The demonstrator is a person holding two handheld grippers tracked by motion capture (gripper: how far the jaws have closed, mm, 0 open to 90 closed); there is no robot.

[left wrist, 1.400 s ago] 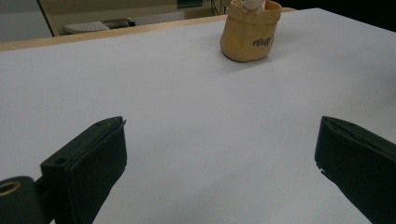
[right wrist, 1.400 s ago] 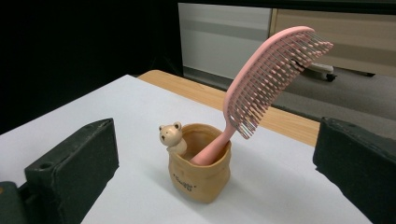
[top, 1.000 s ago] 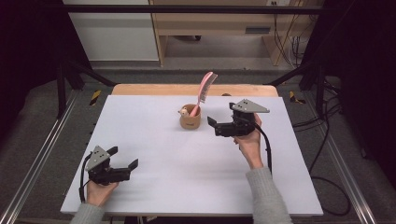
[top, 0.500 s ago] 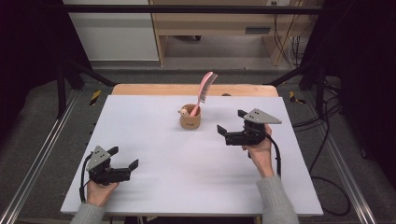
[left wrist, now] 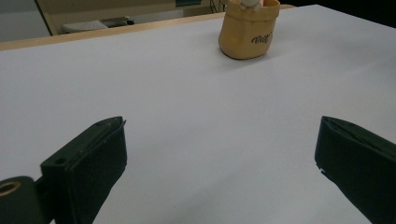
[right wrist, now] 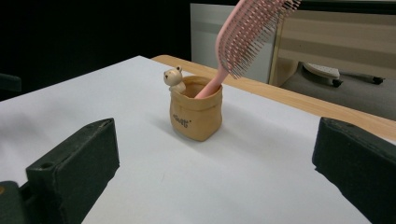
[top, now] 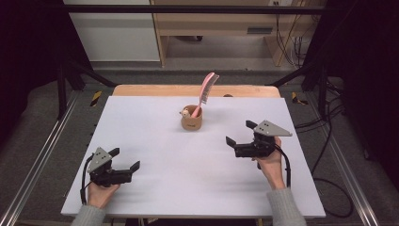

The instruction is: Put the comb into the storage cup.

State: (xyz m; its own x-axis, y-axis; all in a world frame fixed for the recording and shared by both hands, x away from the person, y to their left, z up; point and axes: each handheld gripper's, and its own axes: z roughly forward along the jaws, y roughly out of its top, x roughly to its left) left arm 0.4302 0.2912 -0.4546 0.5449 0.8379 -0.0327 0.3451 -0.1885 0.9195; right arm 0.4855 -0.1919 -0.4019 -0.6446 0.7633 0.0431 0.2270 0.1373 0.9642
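A small tan cup (top: 192,121) stands upright on the white table (top: 155,141), toward the far middle of it, with a pink hairbrush (top: 206,92) set handle-down inside and leaning so that its bristled head rises up and away over the rim. A little bear figure (right wrist: 175,79) sits at the cup's edge, beside the brush handle.

The right gripper (top: 241,135) hovers at the right side of the table, held in the person's right hand (top: 269,162), its jaws spread wide and empty — nothing between them. It is near the cup but clearly apart from it; in the right gripper view the cup (right wrist: 196,114) stands between the two black jaws, farther off, with bare tabletop in between.

The left gripper (top: 126,160) sits low at the near left, well apart from the cup, held in the left hand (top: 101,193). Its jaws are also spread and hold nothing. In the left gripper view the cup (left wrist: 248,33) shows at the top, far across open table.

Nothing lies on the table between either gripper and the cup. Beyond the far edge runs a wooden strip (top: 193,90), then grey floor, a white cabinet (top: 113,30) and a wooden shelf unit (top: 216,23). Black frame bars and cables (top: 324,127) flank the table on the right — none of them on the tabletop.
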